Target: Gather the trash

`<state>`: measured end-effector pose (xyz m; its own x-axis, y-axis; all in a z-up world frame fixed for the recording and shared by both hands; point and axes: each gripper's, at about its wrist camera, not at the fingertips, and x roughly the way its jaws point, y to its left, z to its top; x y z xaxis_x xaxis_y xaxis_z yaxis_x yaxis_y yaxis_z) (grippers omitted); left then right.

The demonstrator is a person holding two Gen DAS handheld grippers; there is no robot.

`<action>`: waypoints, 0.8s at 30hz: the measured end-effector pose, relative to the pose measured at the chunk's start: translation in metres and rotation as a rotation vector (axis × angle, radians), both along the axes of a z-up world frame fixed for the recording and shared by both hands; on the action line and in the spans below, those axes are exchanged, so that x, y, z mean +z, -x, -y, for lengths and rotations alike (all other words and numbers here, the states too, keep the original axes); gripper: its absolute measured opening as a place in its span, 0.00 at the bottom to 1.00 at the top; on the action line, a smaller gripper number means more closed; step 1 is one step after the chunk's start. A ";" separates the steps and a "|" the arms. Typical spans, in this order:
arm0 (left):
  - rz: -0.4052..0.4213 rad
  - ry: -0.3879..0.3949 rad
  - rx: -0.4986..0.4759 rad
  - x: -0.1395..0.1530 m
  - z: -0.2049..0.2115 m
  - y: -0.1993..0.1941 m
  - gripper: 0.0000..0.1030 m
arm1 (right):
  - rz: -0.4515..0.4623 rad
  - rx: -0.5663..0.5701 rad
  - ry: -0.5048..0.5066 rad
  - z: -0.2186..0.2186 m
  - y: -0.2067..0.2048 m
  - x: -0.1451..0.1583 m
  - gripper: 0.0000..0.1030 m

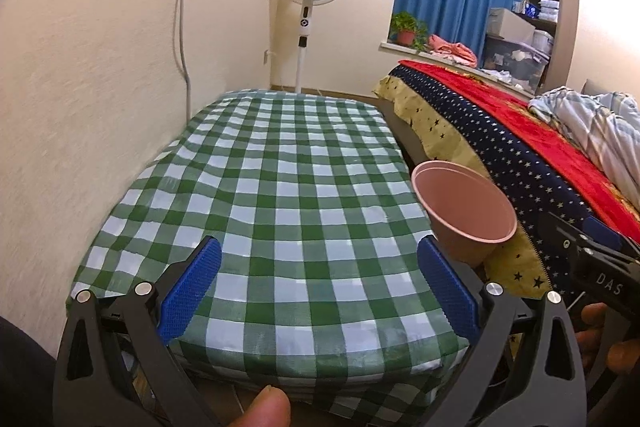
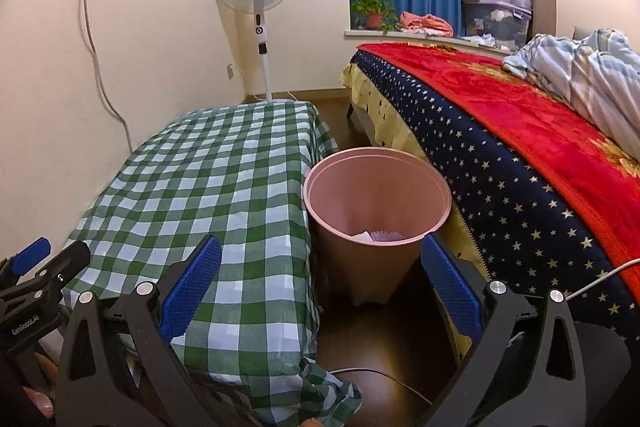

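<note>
A pink waste bin stands on the floor between the checked table and the bed; white and pale purple scraps of paper lie in its bottom. The bin also shows in the left wrist view, right of the table. My left gripper is open and empty above the near end of the green-and-white checked tablecloth. My right gripper is open and empty, hovering just in front of the bin. The right gripper's body shows at the right edge of the left wrist view.
A bed with a starry navy cover and a red blanket runs along the right. A white standing fan is in the far corner. A cable lies on the dark floor near the bin. The wall bounds the table on the left.
</note>
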<state>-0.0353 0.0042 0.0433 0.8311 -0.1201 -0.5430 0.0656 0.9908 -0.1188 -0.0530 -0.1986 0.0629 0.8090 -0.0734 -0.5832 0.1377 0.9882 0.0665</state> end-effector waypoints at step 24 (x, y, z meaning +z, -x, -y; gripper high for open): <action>0.007 -0.010 0.002 0.000 0.003 -0.002 0.92 | -0.007 0.023 0.002 -0.009 -0.006 -0.003 0.95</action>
<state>-0.0329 0.0009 0.0431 0.8353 -0.1132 -0.5380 0.0647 0.9920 -0.1083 -0.0467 -0.1900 0.0600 0.8066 -0.0558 -0.5885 0.1152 0.9913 0.0640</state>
